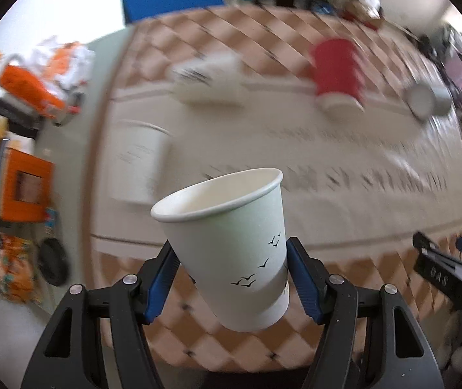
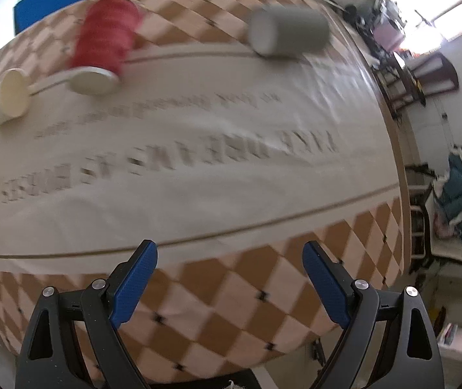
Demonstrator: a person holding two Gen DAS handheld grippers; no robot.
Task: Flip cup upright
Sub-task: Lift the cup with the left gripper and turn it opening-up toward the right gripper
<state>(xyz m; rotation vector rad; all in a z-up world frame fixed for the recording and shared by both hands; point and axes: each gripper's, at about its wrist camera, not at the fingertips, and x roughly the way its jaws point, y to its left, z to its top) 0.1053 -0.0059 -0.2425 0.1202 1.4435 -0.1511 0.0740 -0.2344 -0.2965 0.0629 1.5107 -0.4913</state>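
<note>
The left tongs [image 1: 232,272] grip the paper cup [image 1: 231,246] above the desk [image 1: 344,162], mouth up but tilted, so it seems mid-flip and next needs levelling and setting down; the right tongs [image 2: 231,278] are wide apart, holding nothing.

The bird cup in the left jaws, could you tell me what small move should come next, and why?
Probably lower the bird cup straight down to the table before opening. The left gripper holds it in the air, mouth up, slightly tilted, so levelling it first should keep it from tipping on release.
</note>
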